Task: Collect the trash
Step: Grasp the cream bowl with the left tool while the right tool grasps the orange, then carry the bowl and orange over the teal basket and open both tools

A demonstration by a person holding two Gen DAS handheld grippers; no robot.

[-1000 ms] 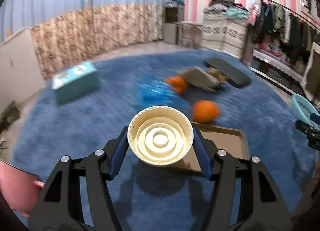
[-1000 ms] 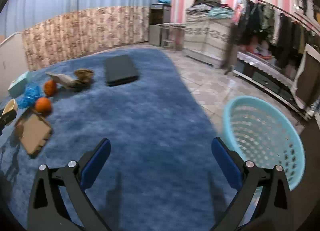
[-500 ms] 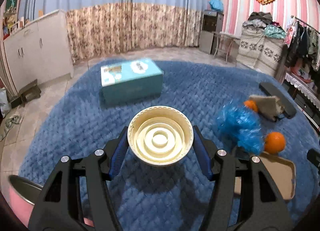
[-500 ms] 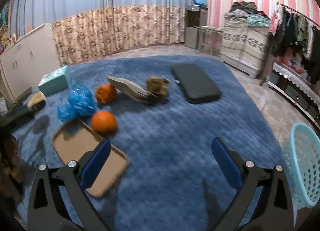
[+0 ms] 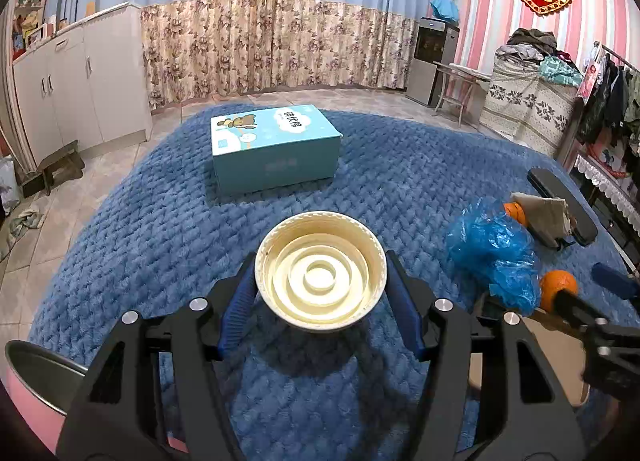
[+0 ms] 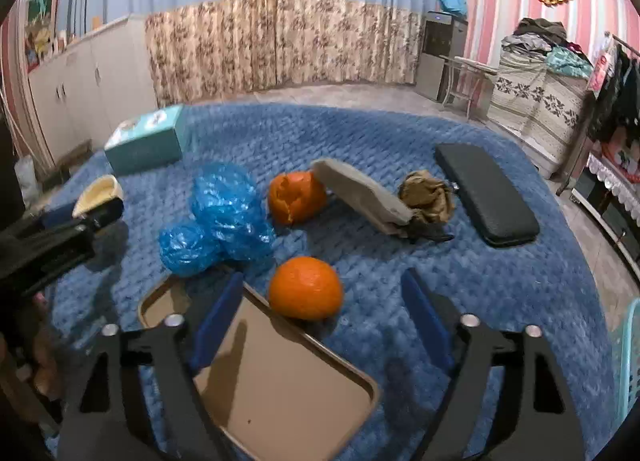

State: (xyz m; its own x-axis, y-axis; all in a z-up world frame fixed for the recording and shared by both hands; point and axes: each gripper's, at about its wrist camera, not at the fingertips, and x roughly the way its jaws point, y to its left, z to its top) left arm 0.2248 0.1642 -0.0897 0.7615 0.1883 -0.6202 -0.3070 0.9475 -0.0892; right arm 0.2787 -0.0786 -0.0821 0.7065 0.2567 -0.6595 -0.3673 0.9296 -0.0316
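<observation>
My left gripper (image 5: 320,293) is shut on a cream paper bowl (image 5: 320,287), held bottom-out above the blue rug; it also shows in the right wrist view (image 6: 98,197). My right gripper (image 6: 320,301) is open and empty, low over an orange (image 6: 306,287) and the corner of a brown tray (image 6: 280,373). Crumpled blue plastic (image 6: 224,213) lies left of a peeled orange (image 6: 296,197). A grey card piece (image 6: 360,201) and a brown paper wad (image 6: 426,197) lie behind. The blue plastic (image 5: 494,249) also shows in the left wrist view.
A teal box (image 5: 274,147) sits on the blue rug (image 5: 160,229). A black flat case (image 6: 486,193) lies at the right. A pink-rimmed metal bin (image 5: 36,381) is at lower left. A light blue basket edge (image 6: 630,361) is at far right. White cabinets (image 5: 60,81) stand at left.
Both grippers swung left. The right gripper turned from the basket to the oranges and tray and came closer. The left gripper still holds the bowl, now facing the teal box.
</observation>
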